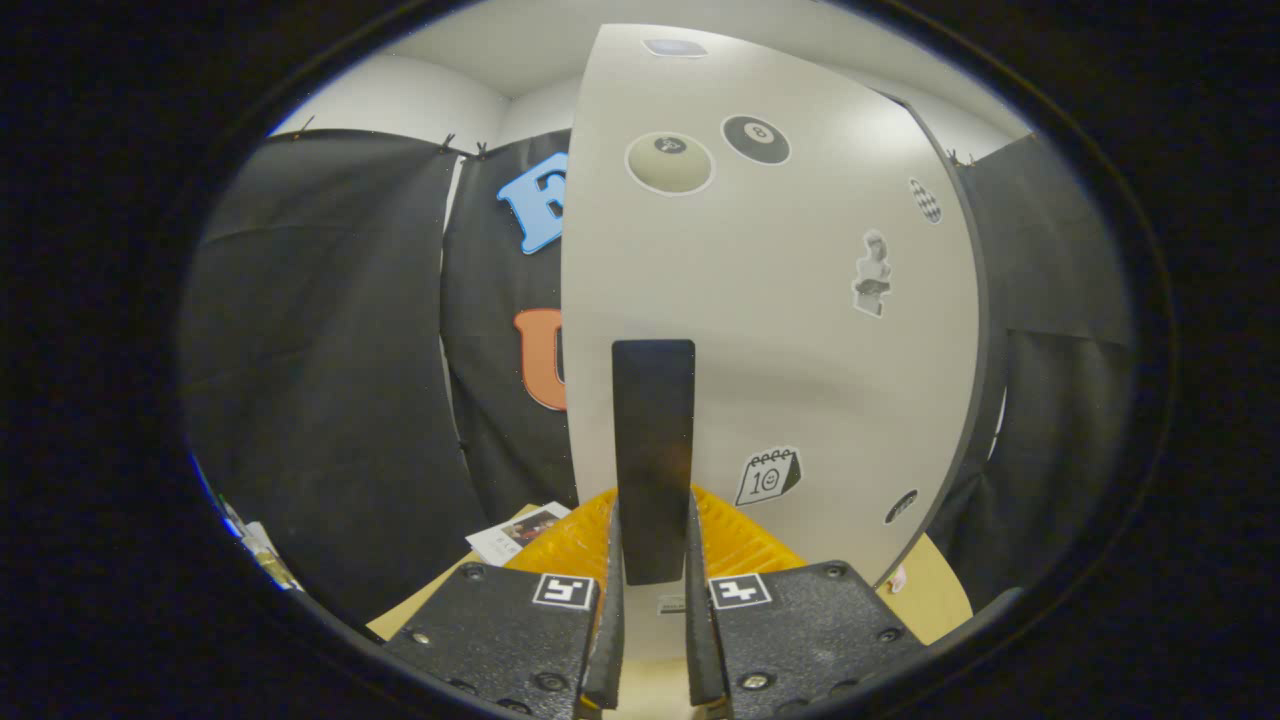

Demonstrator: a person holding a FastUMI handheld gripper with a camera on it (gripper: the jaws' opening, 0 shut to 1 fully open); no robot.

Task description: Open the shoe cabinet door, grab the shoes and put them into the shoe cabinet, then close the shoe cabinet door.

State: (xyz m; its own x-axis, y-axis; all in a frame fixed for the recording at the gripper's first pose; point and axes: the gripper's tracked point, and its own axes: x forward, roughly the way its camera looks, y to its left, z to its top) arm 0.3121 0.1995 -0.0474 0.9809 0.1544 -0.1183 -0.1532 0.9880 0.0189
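The shoe cabinet door (800, 300) is a pale grey panel with several stickers, standing close ahead of me. Its dark upright handle (653, 450) runs down into the gap between my fingers. My gripper (654, 600) is shut on the handle, one finger pressing each side of its lower end. The door's left edge stands free against the black cloth wall, and the door looks swung partly out from the cabinet. The shoes and the cabinet's inside are hidden behind the door.
A tan tabletop (940, 600) shows below the door on both sides. A printed card (515, 532) lies on it to the left, beyond my left finger. Black cloth walls (330, 350) close in on the left and right.
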